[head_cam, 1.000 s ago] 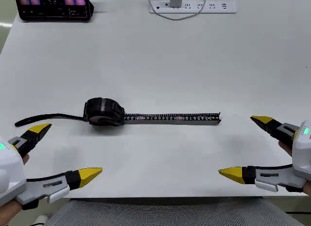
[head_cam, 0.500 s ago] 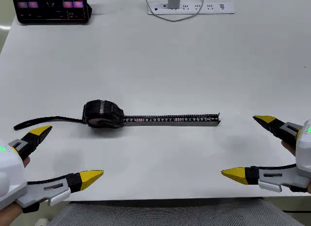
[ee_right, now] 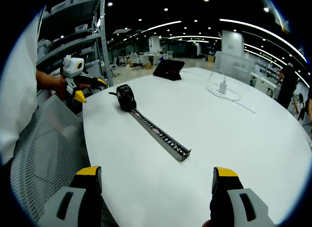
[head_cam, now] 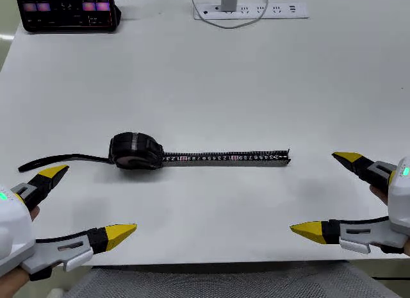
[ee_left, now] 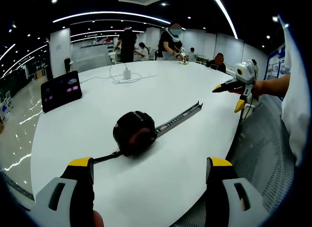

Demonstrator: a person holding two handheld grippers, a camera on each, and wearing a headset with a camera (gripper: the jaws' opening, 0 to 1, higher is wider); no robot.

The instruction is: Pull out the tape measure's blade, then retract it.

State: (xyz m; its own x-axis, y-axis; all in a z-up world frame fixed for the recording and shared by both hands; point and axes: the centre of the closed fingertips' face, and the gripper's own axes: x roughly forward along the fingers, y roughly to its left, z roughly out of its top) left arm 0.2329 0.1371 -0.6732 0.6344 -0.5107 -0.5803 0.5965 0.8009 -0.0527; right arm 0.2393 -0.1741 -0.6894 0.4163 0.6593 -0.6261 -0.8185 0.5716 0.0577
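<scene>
While left tool (head_cam: pixel 98 197) and right tool (head_cam: pixel 314 192) gape, tape measure (head_cam: pixel 136 150) (blade (head_cam: pixel 224 157) out) lies between; untouched.

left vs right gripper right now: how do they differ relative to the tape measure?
Left gripper faces the black case and its strap; right gripper faces the free end of the blade. Left gripper's near jaw tip sits level with the case; right gripper stands clear beyond the blade. Shared: both have jaws open, touching nothing.
</scene>
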